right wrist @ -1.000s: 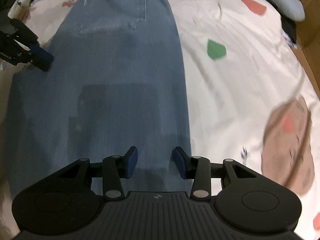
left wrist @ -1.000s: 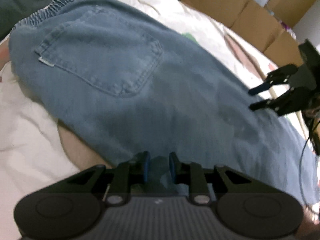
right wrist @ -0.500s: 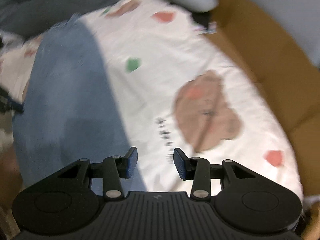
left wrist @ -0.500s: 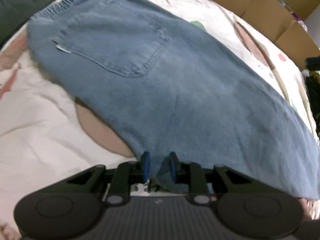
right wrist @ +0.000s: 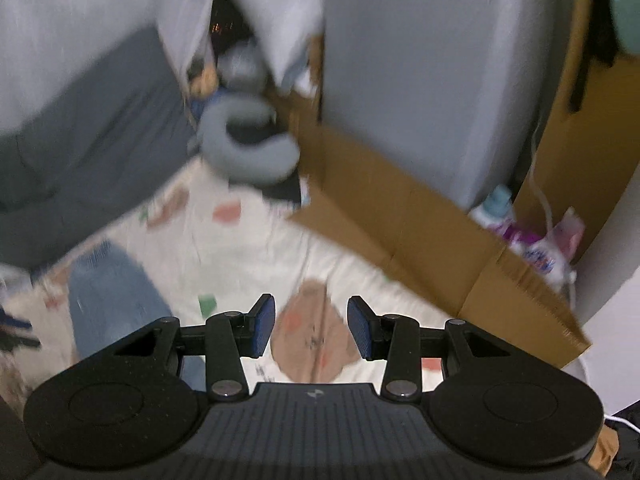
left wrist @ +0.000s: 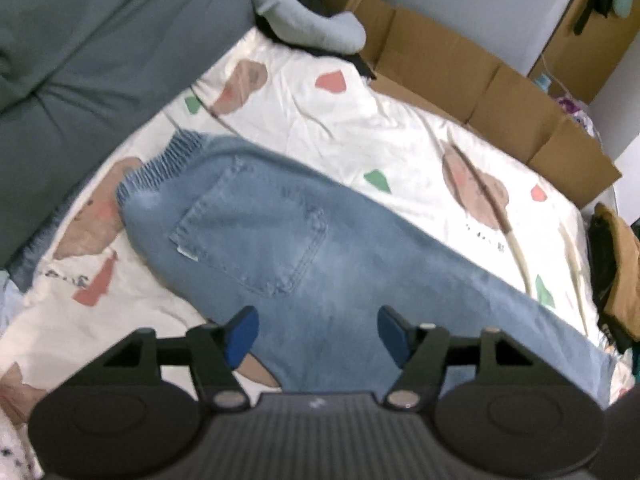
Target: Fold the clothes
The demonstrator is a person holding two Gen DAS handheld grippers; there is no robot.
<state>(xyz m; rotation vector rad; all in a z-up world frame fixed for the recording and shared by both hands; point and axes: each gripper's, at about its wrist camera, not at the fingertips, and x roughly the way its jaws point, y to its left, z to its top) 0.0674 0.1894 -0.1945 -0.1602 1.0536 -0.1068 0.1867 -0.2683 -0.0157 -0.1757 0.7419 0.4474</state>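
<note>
Jeans [left wrist: 320,272] lie flat on the bed sheet [left wrist: 400,136], light blue denim, folded lengthwise so only 1 back pocket [left wrist: 256,240] faces up. Elastic waistband [left wrist: 160,168] sits at the end of the jeans nearest the grey sofa back [left wrist: 100,40]; the leg runs away from it across the sheet toward the brown jacket [left wrist: 620,272] at the sheet's far edge. Sheet is white with bear prints and red and green patches.

Left gripper [left wrist: 318,332] hovers above the jeans, just past the pocket on the leg side. Jaws spread wide, blue pads [left wrist: 240,334] well apart, nothing between them; denim shows in the gap. No contact with the cloth that I can make out.

Right gripper [right wrist: 311,328] is also spread, pads [right wrist: 262,328] apart and empty. Its view is motion-blurred. It sits above the sheet, over a brown bear print [right wrist: 316,344], with the jeans off to its left. Whether it is near the cloth surface I cannot tell.

Grey neck pillow [left wrist: 308,24] rests at the sheet's corner beyond the waistband end. Flattened cardboard [left wrist: 480,80] lines the sheet's edge on the side opposite the sofa back. In the right wrist view, bottles [right wrist: 532,248] stand behind the cardboard.
</note>
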